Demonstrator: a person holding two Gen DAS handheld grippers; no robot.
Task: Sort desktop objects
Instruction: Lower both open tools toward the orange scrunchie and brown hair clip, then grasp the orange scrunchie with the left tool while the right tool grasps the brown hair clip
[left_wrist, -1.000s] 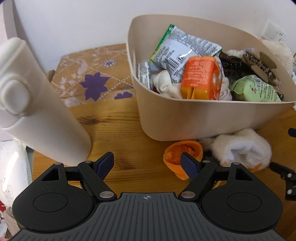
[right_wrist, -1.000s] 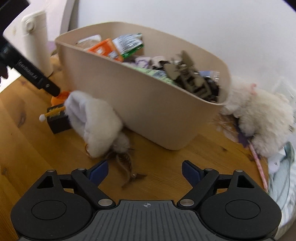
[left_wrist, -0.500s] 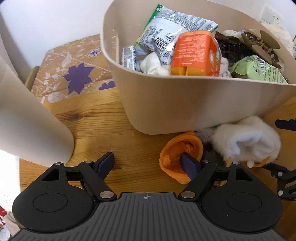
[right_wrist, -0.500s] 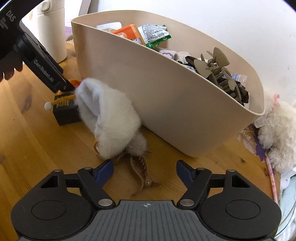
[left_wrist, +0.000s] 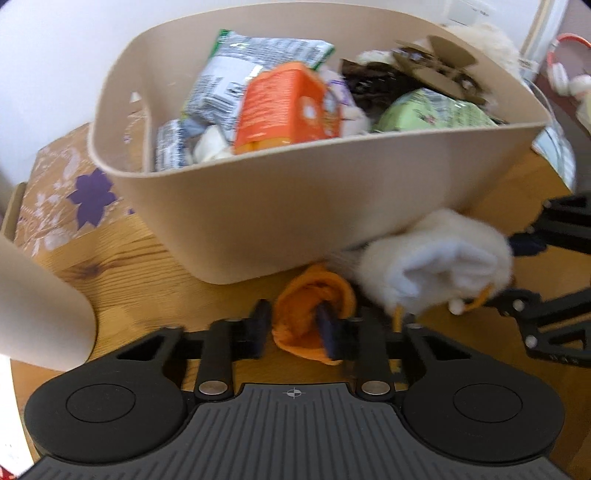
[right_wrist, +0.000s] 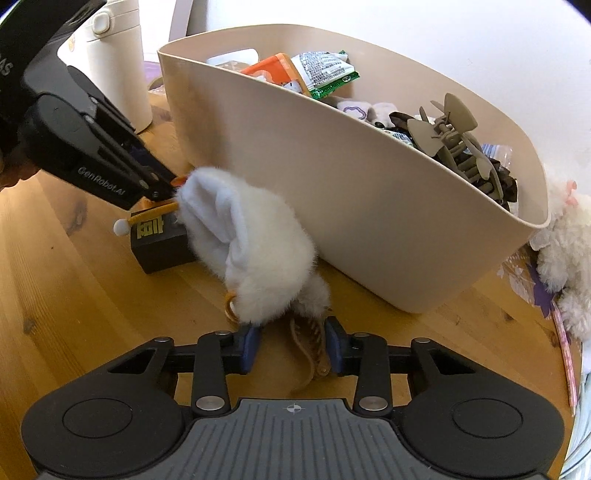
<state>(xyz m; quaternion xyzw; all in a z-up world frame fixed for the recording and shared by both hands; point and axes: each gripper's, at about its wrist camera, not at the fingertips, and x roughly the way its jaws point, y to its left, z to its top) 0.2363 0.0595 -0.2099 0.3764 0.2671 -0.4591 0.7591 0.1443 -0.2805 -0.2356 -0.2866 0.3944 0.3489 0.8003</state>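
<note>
Both my grippers dropped in closer since last frame | L gripper (left_wrist: 293, 332) closing on orange cloth (left_wrist: 314, 317) by beige bin (left_wrist: 295, 214) | R gripper (right_wrist: 291, 345) closing round brown hair claw (right_wrist: 312, 341) under fluffy white toy (right_wrist: 255, 251), pads not yet touching

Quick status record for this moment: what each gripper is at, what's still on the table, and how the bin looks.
left gripper: fingers closing on the crumpled orange cloth
right gripper: fingers closing around the tan braided strap of the white fluffy pouch
also on wooden table: small black box behind the pouch
beige plastic bin: upright, holds snack packets, an orange carton, a taupe hair claw
</note>
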